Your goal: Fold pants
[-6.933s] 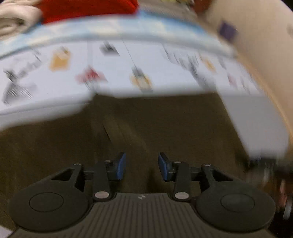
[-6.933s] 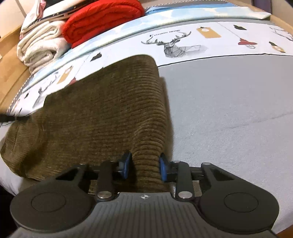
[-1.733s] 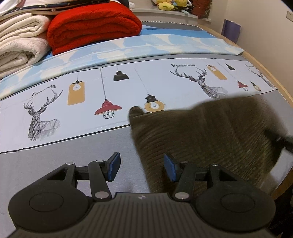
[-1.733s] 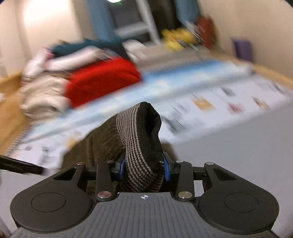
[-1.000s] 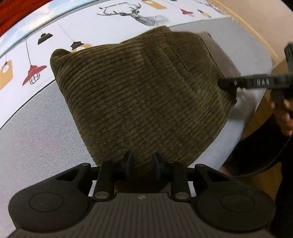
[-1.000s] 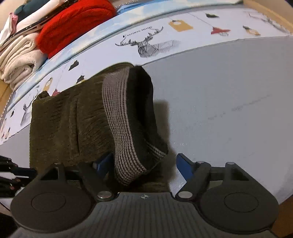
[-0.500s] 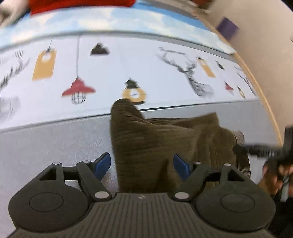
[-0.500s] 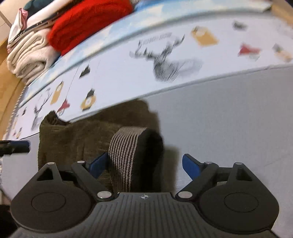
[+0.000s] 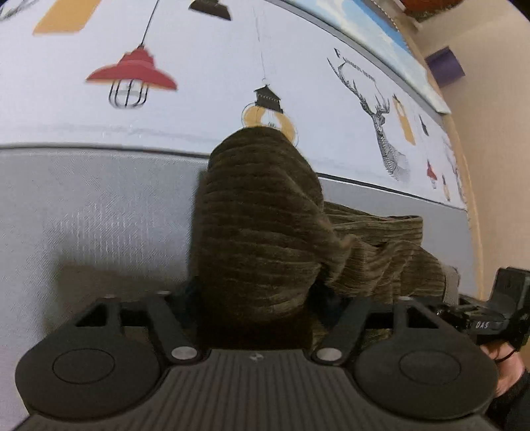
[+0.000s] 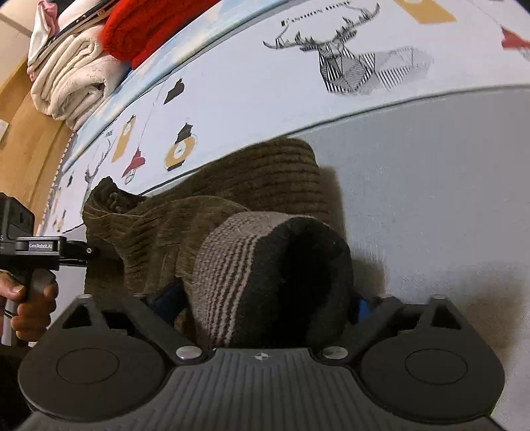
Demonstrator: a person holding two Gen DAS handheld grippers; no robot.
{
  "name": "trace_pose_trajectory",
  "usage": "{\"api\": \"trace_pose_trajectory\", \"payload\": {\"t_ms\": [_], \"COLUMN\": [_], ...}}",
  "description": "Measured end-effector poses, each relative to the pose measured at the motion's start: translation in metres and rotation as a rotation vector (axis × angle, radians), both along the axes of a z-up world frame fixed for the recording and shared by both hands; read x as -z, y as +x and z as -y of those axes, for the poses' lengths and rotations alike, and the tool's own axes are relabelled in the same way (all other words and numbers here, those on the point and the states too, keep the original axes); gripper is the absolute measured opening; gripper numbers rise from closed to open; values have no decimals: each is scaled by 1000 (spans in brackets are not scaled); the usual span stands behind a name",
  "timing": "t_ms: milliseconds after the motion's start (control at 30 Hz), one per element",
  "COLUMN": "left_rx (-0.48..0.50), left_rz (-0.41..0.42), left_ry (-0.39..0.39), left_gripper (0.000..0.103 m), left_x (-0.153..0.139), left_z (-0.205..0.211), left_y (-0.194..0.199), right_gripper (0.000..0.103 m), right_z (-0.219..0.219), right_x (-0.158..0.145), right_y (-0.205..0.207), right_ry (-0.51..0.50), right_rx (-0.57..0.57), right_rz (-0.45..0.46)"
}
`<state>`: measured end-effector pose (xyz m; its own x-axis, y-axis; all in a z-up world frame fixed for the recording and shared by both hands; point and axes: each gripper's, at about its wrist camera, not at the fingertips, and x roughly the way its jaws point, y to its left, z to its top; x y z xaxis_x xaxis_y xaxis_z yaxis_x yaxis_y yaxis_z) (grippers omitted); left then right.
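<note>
The pants (image 9: 265,232) are a dark olive-brown corduroy with chunky ribs, and the waistband (image 10: 232,265) is knit in grey-beige with thin dark stripes and a black inside. The bedsheet (image 9: 99,199) is plain grey up front, then white printed with red and yellow lamps and line-drawn deer heads. Behind sit a bright red blanket (image 10: 139,30) and cream towels (image 10: 73,83).

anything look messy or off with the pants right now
Yes. The brown pants sit in a lumpy heap on the grey sheet, not flat. The striped waistband bulges up at the right gripper, and a rumpled corner sticks up at the left gripper.
</note>
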<state>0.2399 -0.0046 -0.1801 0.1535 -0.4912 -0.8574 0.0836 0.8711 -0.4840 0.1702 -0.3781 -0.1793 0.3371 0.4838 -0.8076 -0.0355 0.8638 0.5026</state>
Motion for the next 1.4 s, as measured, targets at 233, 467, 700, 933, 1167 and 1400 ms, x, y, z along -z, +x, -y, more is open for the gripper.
{"api": "trace_pose_trajectory", "payload": {"t_ms": [233, 467, 700, 933, 1167, 1400], "left_rx": [-14, -265, -38, 371, 46, -73], "left_rz": [292, 447, 401, 256, 185, 39], "left_ry": [40, 225, 114, 308, 184, 26], "left_gripper": [48, 63, 57, 56, 78, 58], "left_x": [-81, -105, -104, -35, -40, -15], "left_z": [-8, -52, -34, 13, -24, -22], "left_y": [22, 51, 39, 1, 19, 14], "right_gripper": [63, 72, 71, 78, 80, 57], "right_z": [-13, -43, -26, -31, -19, -21], "right_x": [-45, -73, -72, -69, -47, -27], "right_y": [18, 73, 93, 85, 68, 62], "right_ry": [27, -39, -227, -156, -121, -57], "right_rx": [96, 51, 282, 27, 63, 39], "right_rz": [191, 338, 335, 253, 79, -24]}}
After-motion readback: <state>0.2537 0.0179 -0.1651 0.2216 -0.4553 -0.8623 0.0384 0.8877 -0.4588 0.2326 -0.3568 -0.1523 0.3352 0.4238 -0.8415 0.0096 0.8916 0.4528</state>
